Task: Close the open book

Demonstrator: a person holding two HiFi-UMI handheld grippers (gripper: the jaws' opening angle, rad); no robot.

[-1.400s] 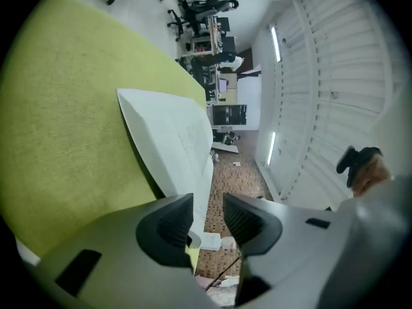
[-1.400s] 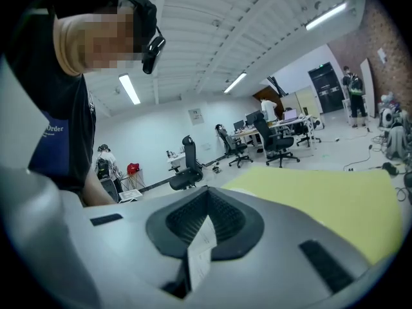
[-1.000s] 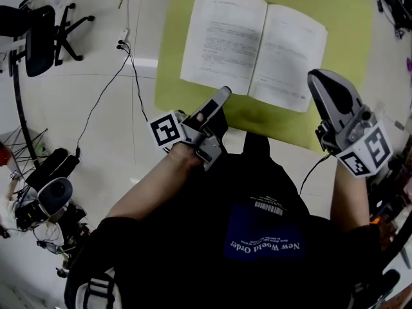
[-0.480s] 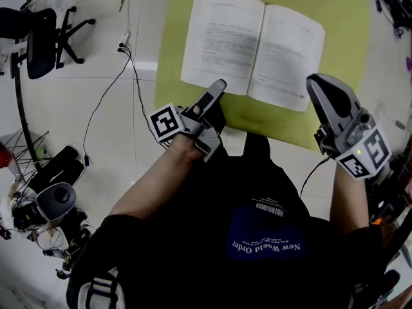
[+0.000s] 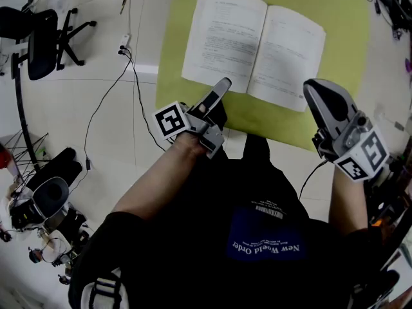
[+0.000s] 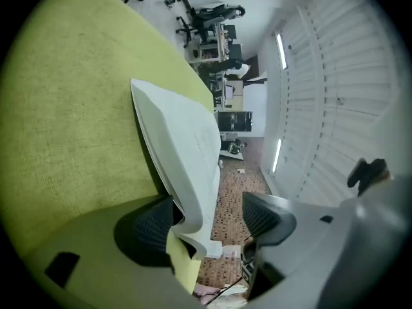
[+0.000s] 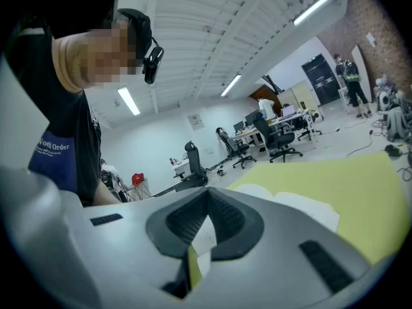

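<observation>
The jaws of the left gripper [image 6: 206, 221] stand apart and astride the near edge of the book's [image 5: 254, 47] left half. The page block rises between them, close against one jaw, with clear air to the other. That looks like a stance for closing on this half or getting under it, so that it can be swung over the spine. The jaws of the right gripper [image 7: 206, 195] are pressed together at the tips. A sliver of white page and yellow shows through the gap below them; I judge this lies beyond the jaws and is not gripped. In the head view this gripper hangs at about 5 o'clock of the book, just off the right page's near corner. It is probably parked there to steady that half or to keep out of the way. The left gripper comes in at about 7 o'clock. The book lies open and face up on the mat [image 5: 335, 18], straight ahead of the person. Its spine, the long axis, runs from 6 towards 12 o'clock and leans a touch towards 1. The head of the pages points away from the person, and the spread reaches across from 9 to 3.
</observation>
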